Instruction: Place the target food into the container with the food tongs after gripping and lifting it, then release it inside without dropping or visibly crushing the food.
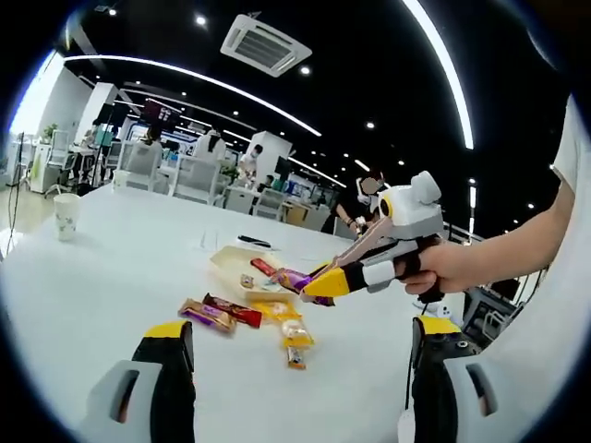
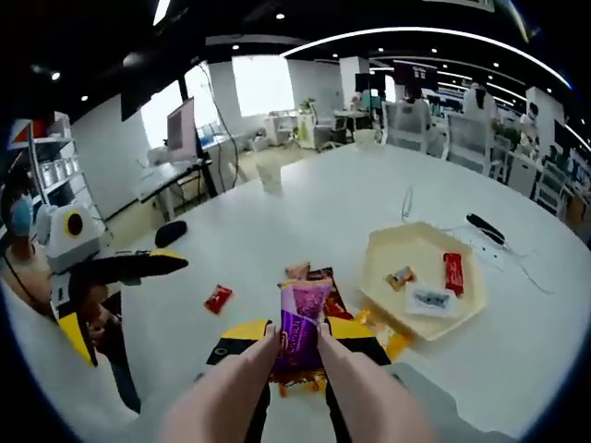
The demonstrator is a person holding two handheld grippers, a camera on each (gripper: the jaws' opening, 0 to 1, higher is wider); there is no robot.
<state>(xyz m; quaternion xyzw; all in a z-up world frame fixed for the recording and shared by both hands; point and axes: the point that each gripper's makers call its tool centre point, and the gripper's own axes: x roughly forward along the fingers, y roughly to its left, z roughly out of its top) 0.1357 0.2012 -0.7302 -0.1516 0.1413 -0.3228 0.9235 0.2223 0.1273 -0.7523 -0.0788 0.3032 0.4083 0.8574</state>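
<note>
In my right gripper view a pair of beige food tongs [image 2: 268, 378] rises between my jaws, and its tips pinch an upright purple snack packet [image 2: 299, 328] lifted above the table. My right gripper [image 2: 300, 340] is shut on the tongs. A beige tray [image 2: 383, 242] lies to the right, holding a red packet [image 2: 452, 272], a small candy [image 2: 400, 277] and a white packet [image 2: 429, 299]. In my left gripper view the right gripper [image 1: 325, 283], held by a hand, carries the purple packet [image 1: 294, 278] near the tray [image 1: 224, 262]. My left gripper [image 1: 300, 330] is open and holds nothing.
Loose snacks lie on the white table: a brown-red packet [image 1: 231, 310], yellow packets [image 1: 280, 311] and a small red packet [image 2: 218, 298]. A paper cup [image 1: 65, 217] stands at the far left. A black pen [image 2: 485, 228] and a cable [image 2: 406, 203] lie beyond the tray.
</note>
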